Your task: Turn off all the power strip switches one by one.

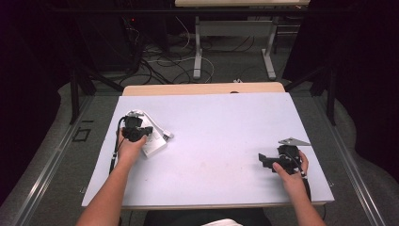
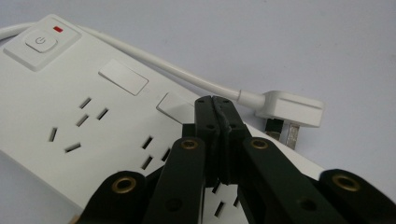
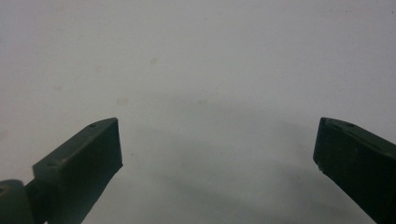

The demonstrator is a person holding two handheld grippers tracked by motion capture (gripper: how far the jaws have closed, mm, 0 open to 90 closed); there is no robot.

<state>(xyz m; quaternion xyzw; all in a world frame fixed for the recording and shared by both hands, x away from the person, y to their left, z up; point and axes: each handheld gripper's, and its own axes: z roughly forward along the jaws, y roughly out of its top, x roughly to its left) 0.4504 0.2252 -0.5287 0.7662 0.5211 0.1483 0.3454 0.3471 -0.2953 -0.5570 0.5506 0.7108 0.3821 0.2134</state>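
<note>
A white power strip (image 2: pixel 70 102) lies on the pale table cover, with several socket groups, a power button (image 2: pixel 41 42) and a small red light (image 2: pixel 58 29). Its white cable (image 2: pixel 163 65) curves round to a white plug (image 2: pixel 294 108) lying beside the strip. My left gripper (image 2: pixel 215 100) is shut with nothing between its jaws, its tips just over the strip's top face. In the high view the left gripper (image 1: pixel 140 133) is at the strip (image 1: pixel 155 147) at the table's left. The right gripper (image 1: pixel 264 161) rests at the right, and its jaws (image 3: pixel 217 149) are open and hold nothing.
The table cover (image 1: pixel 211 132) is bare between the two hands. A wooden table edge (image 1: pixel 202 88) shows at the far side. Beyond it are floor cables (image 1: pixel 164 61) and another table's legs (image 1: pixel 197 52). Dark curtains stand on both sides.
</note>
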